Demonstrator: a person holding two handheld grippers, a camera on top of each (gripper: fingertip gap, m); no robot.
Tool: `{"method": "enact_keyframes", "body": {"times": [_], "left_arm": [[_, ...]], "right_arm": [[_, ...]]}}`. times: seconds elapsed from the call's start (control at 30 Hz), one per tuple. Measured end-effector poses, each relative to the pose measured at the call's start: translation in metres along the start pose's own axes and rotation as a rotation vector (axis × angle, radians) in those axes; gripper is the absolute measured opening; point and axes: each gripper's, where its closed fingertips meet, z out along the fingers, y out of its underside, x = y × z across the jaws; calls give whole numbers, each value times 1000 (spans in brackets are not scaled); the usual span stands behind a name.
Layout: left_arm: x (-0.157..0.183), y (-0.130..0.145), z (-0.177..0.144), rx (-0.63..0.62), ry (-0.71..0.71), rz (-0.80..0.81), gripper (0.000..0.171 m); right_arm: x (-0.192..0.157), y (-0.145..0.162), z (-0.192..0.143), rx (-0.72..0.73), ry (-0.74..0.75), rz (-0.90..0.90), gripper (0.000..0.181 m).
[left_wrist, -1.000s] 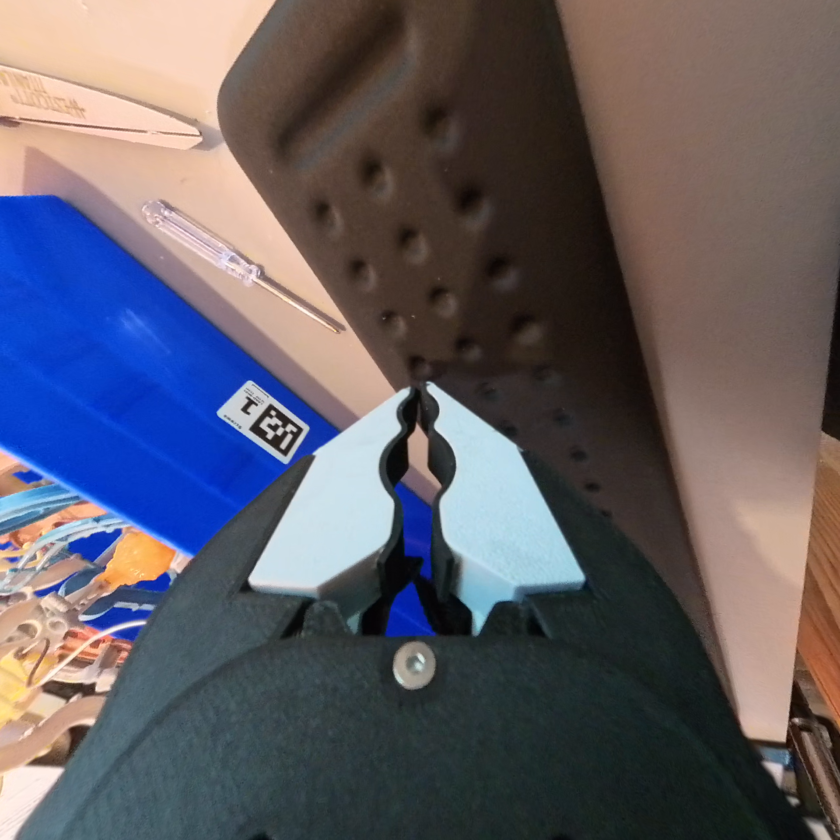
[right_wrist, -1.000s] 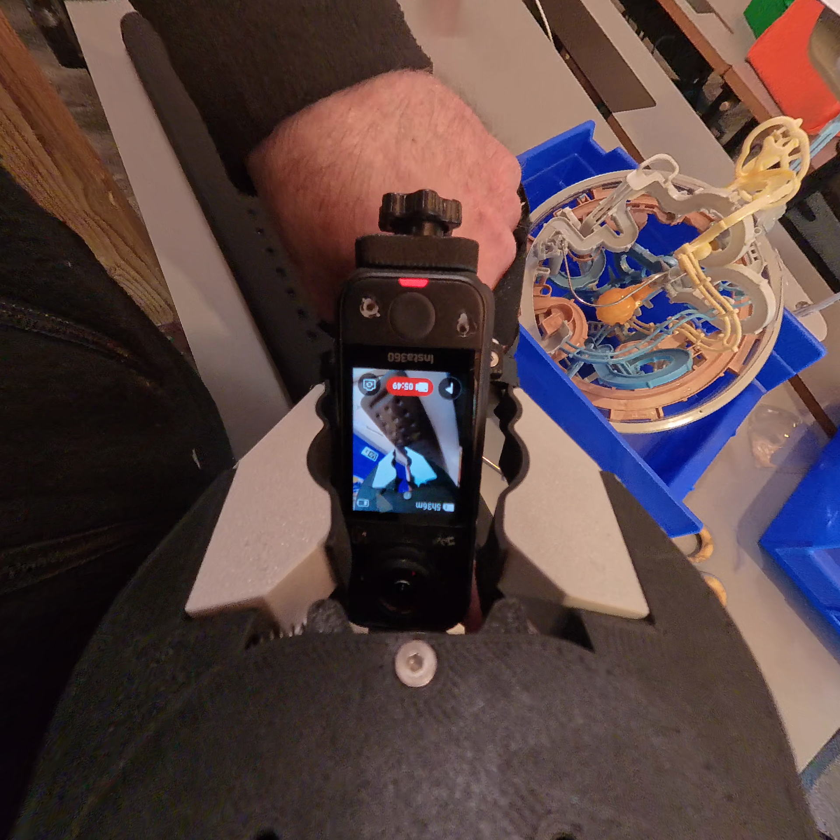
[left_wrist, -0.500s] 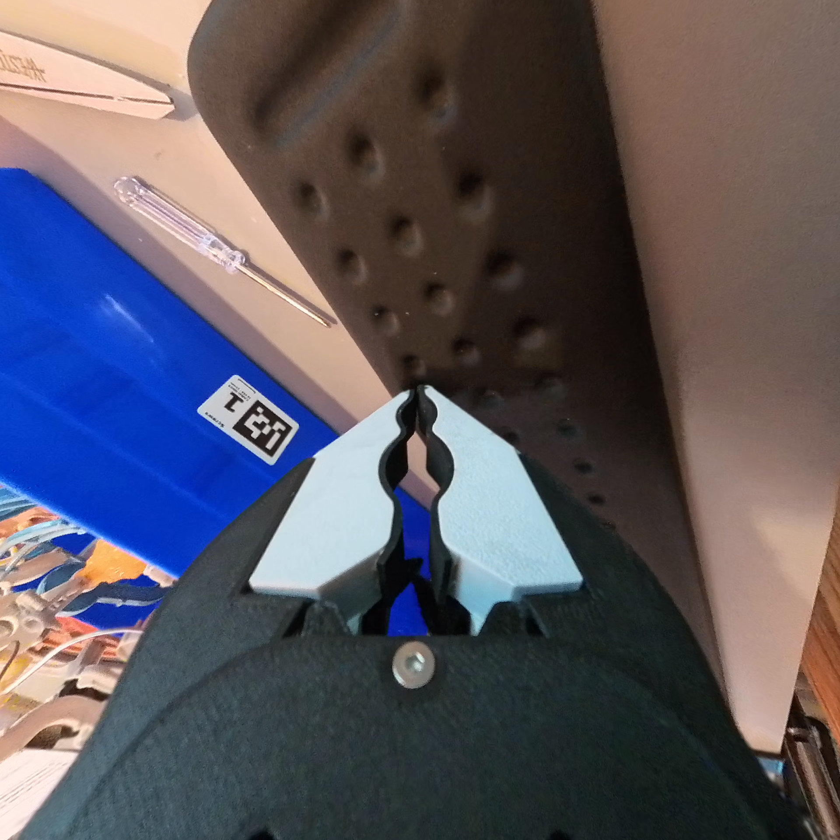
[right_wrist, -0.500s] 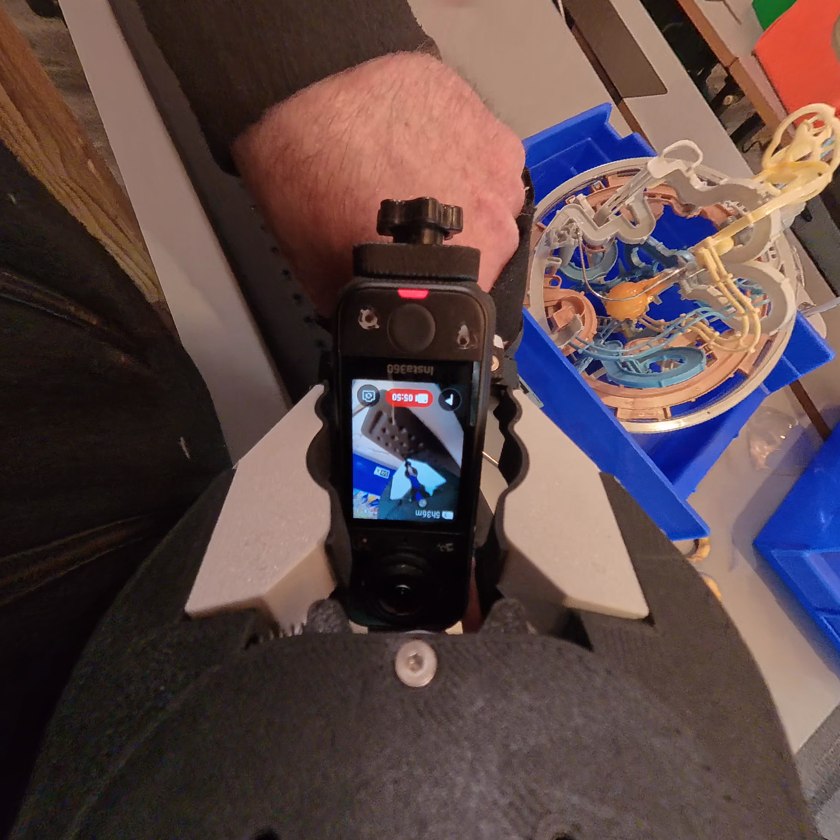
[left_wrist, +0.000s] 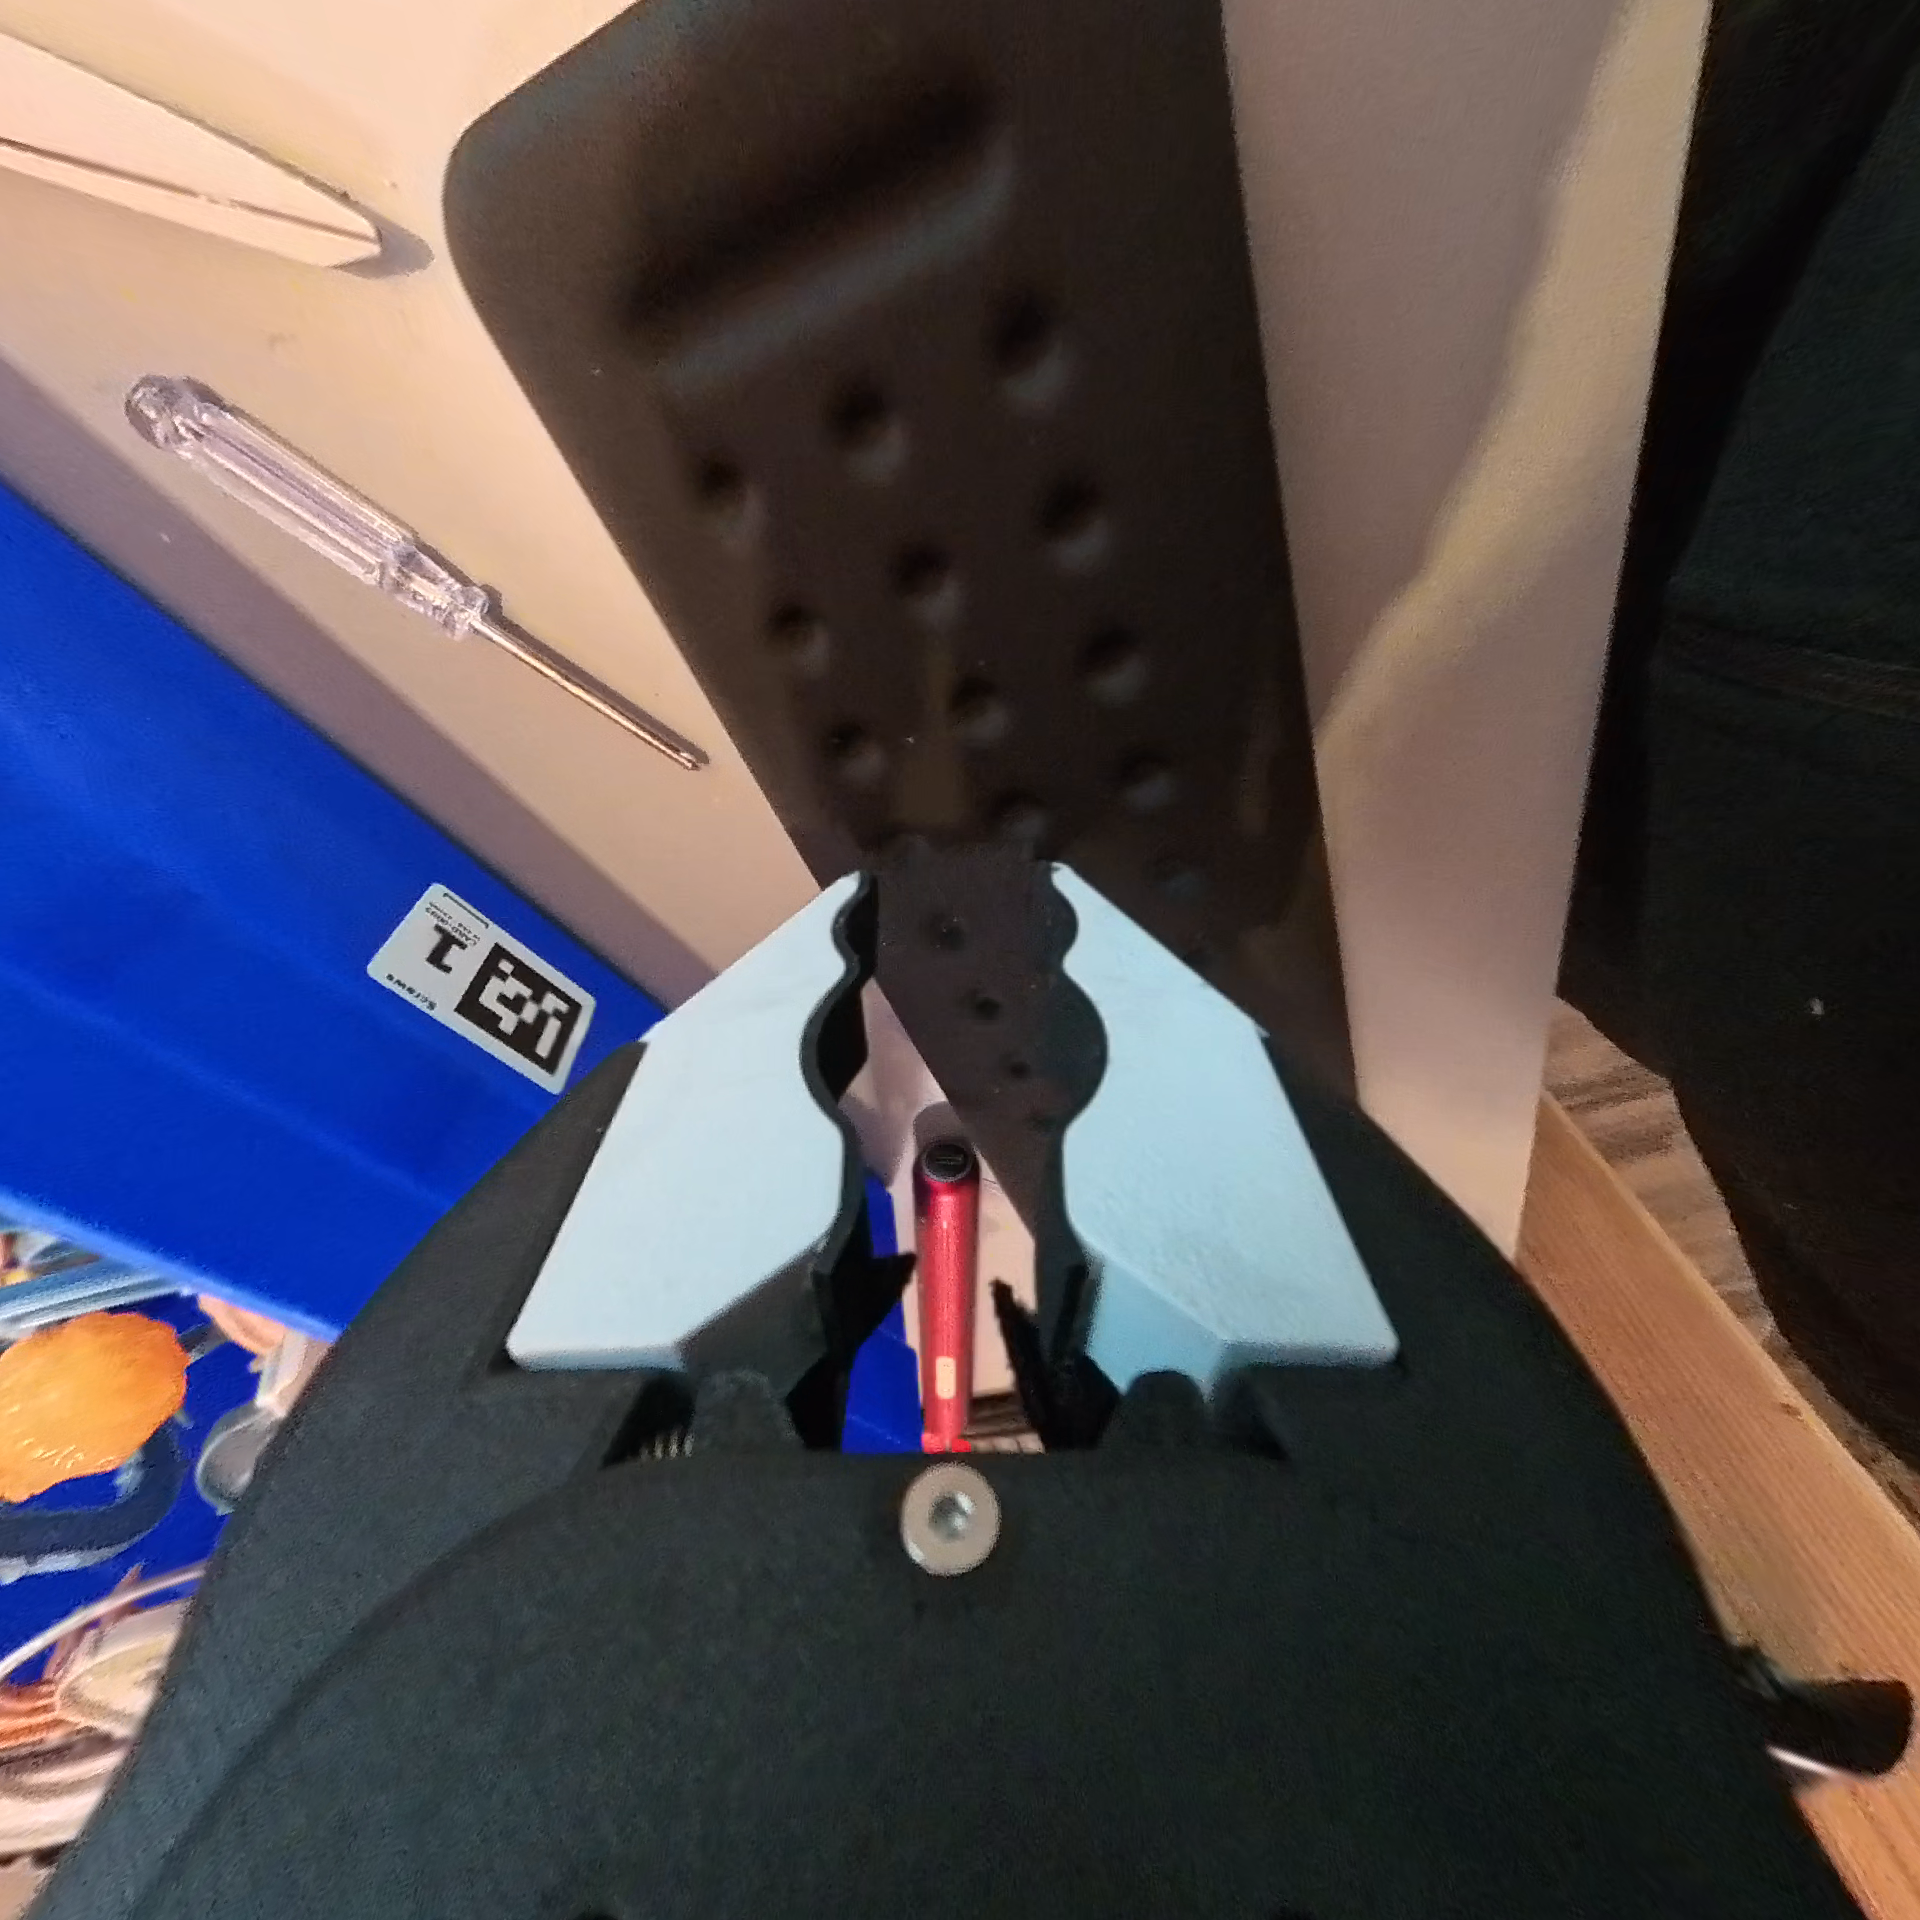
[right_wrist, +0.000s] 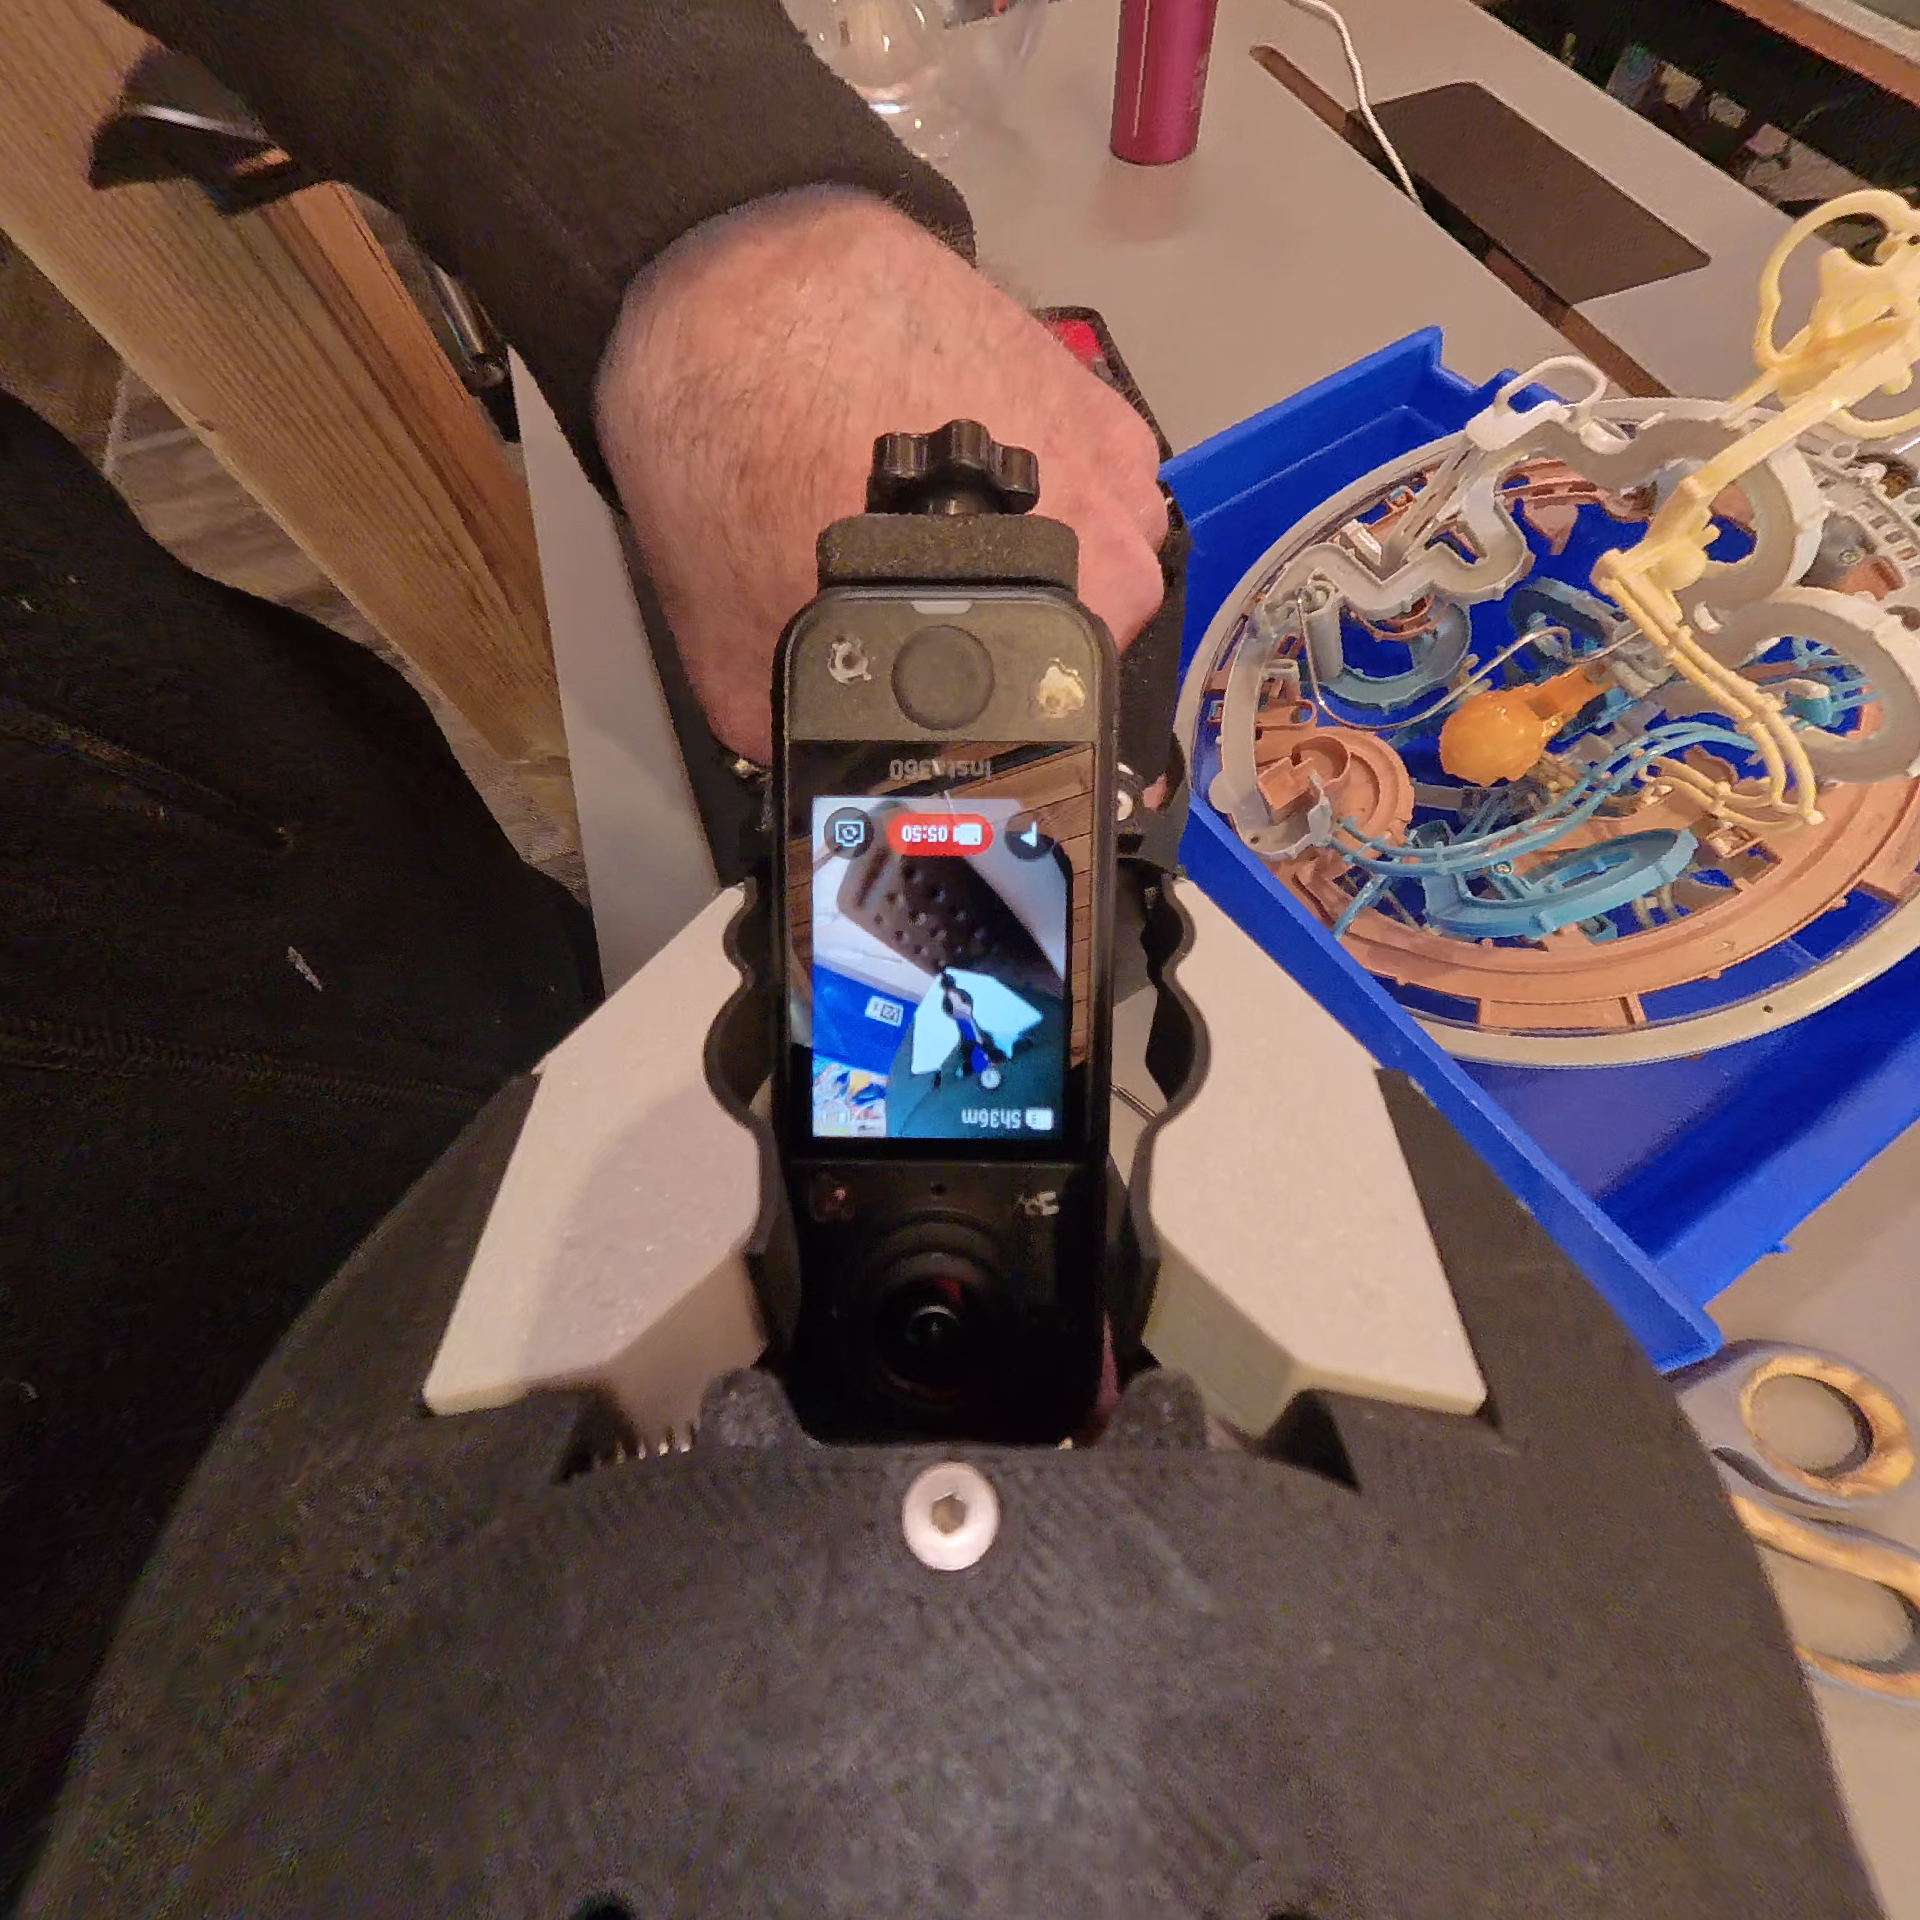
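My left gripper (left_wrist: 956, 894) is open, with its light blue fingers (left_wrist: 717, 1122) spread over the near end of a black dimpled pad (left_wrist: 883, 416). A red pen-like cylinder (left_wrist: 945, 1278) shows low between the jaws; I cannot tell if it touches them. In the right wrist view, my right gripper (right_wrist: 945, 914) has its grey fingers (right_wrist: 623, 1174) closed against both sides of a black action camera (right_wrist: 940, 675) with a lit screen. A person's hand (right_wrist: 831, 395) in a dark sleeve is just behind the camera.
A clear-handled screwdriver (left_wrist: 312, 530) lies on the pale table (left_wrist: 312, 312). A blue bin (left_wrist: 208, 883) (right_wrist: 1558, 1226) holds a round marble-maze toy (right_wrist: 1558, 727). A magenta cylinder (right_wrist: 1164, 73) and a dark mat (right_wrist: 1527, 177) sit farther back. A wooden edge (left_wrist: 1714, 1455) runs alongside.
My left gripper has opened from shut, and the red cylinder now shows between its jaws. Both views have shifted; the camera stays fixed between the right fingers.
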Motion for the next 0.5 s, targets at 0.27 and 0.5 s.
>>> {"method": "enact_keyframes", "body": {"times": [0.27,0.5], "left_arm": [[-4,-24,-16,126,5,-35,19],[3,-50,-48,416,109,-178,16]], "right_arm": [[7,-8,-13,14,6,36,77],[7,-40,-37,145,-43,116,96]]}}
